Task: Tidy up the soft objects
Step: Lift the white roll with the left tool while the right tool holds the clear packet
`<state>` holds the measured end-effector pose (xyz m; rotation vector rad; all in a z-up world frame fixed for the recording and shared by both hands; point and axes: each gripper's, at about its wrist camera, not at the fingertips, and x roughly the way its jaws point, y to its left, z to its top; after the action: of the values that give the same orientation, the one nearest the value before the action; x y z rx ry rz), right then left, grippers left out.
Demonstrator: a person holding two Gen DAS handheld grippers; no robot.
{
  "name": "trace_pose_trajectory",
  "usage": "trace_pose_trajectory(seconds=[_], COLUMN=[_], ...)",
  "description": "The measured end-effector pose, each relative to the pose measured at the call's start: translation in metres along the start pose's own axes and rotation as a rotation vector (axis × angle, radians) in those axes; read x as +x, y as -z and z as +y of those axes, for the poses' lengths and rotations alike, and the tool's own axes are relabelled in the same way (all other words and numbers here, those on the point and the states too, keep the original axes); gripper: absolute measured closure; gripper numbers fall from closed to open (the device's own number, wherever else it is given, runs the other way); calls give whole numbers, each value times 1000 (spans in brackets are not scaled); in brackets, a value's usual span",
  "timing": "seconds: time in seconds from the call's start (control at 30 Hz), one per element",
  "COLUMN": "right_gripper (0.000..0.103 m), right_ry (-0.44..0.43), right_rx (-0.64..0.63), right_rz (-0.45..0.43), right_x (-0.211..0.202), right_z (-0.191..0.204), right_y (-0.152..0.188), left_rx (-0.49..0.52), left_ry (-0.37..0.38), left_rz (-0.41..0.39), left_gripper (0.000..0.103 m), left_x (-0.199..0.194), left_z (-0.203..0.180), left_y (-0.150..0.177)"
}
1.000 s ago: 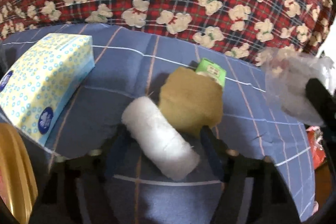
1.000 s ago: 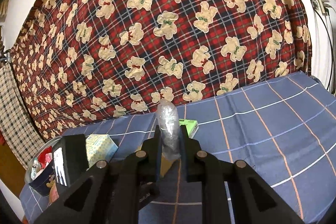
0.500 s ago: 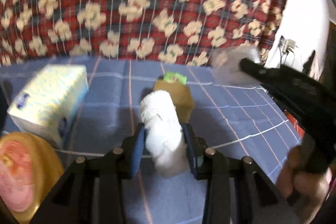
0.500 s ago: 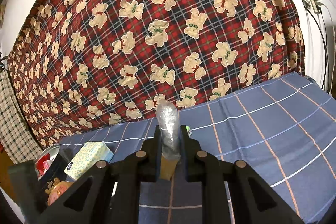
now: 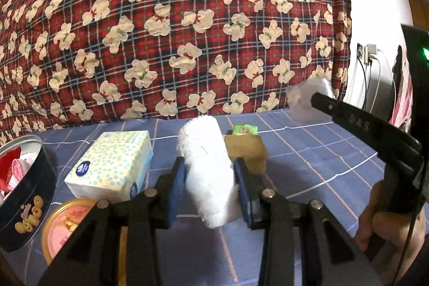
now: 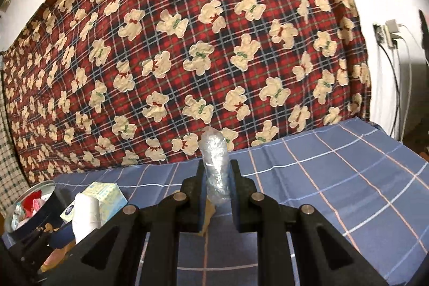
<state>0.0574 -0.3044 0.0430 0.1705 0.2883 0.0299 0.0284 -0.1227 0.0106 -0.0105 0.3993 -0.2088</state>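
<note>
My left gripper (image 5: 210, 178) is shut on a rolled white fluffy towel (image 5: 207, 165) and holds it above the blue checked cloth (image 5: 308, 173). Behind the towel on that cloth lie a tan sponge (image 5: 252, 149) and a small green pack (image 5: 244, 129). My right gripper (image 6: 216, 178) is shut on a crumpled clear plastic bag (image 6: 215, 165), held in the air; from the left wrist view it appears at the right as the right gripper (image 5: 313, 98) with the plastic bag (image 5: 303, 101) at its tip. The white towel (image 6: 85, 213) also shows low at the left of the right wrist view.
A tissue box (image 5: 112, 165) with blue dots stands left of the towel. A dark round tin (image 5: 24, 195) holding red and pink items is at the far left, its lid (image 5: 64, 221) beside it. A bear-print plaid blanket (image 5: 174, 31) hangs behind. A hand (image 5: 388, 227) grips the right tool.
My left gripper closed on the white towel and lifted it off the cloth, swinging so the tin and its lid came into view. The right gripper kept hold of the plastic bag.
</note>
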Motion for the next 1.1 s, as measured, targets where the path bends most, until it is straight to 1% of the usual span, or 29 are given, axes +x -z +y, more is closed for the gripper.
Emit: trace_pose_trajectory(seconds=[0.13, 0.33, 0.43, 0.53, 0.63, 0.7, 0.83, 0.97, 1.1], right_gripper=[86, 86, 86, 86, 86, 86, 86, 86, 86], right_ry=[20, 35, 29, 40, 41, 35, 53, 54, 33], right_rx=[19, -67, -90, -112, -109, -92, -127, -151, -149], right_rz=[-3, 1, 4, 1, 1, 22, -24, -30, -33], right_x=[-7, -15, -19, -25, -31, -35, -50, -55, -60], right_z=[2, 23, 31, 37, 40, 42, 54, 66, 81], right_y=[5, 18, 23, 27, 31, 35, 40, 44, 48], left_rx=[16, 16, 18, 20, 16, 14, 13, 15, 11], left_ry=[-10, -7, -8, -6, -8, -9, -17, -25, -38], left_rz=[-18, -25, -32, -38, -41, -45, -59, -78, -90], left_gripper=[67, 67, 67, 67, 67, 67, 67, 67, 67], left_x=[-6, -14, -19, -23, -27, -31, -39, -47, -55], left_z=[1, 9, 12, 16, 20, 24, 32, 42, 55], left_y=[2, 5, 7, 8, 9, 11, 14, 16, 18])
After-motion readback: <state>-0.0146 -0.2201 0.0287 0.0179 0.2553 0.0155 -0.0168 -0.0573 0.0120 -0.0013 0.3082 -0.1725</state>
